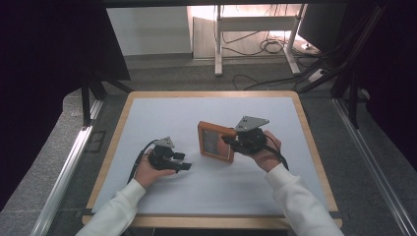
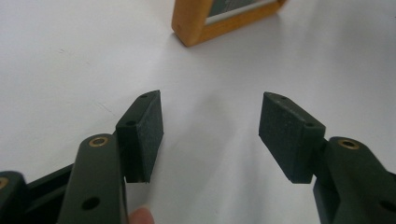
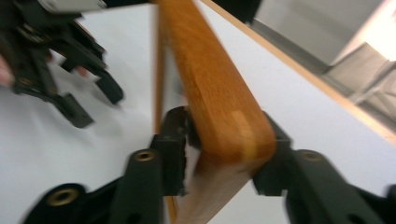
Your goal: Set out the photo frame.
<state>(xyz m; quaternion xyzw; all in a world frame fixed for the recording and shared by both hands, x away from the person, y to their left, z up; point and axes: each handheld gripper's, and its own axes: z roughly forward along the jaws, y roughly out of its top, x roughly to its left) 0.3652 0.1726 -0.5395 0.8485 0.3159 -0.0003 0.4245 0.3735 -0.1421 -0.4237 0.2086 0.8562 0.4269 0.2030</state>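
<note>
So the wooden frame (image 1: 215, 141) was the thing I was working on, sitting roughly mid-table on the white mat (image 1: 162, 113), stood up on its edge w/ the glass side facing my left. My right gripper (image 1: 230, 141) was on the frame's right side, clamped onto the upper right corner; in the right gripper view both pads were pressed against the rounded wood corner (image 3: 224, 126), one each side, and the frame looked tilted across the shot (bit blurry tbh). My left gripper (image 1: 183, 162) was left of the frame and a bit closer to me, well apart from it, low over the mat. Its jaws were spread wide w/ nothing between them, just bare mat, and in the left gripper view the frame's bottom corner (image 2: 205, 23) sat beyond the tips, not touching. My left hand (image 1: 147, 171) was wrapped round that gripper's body, cable trailing back from it toward me.
</note>
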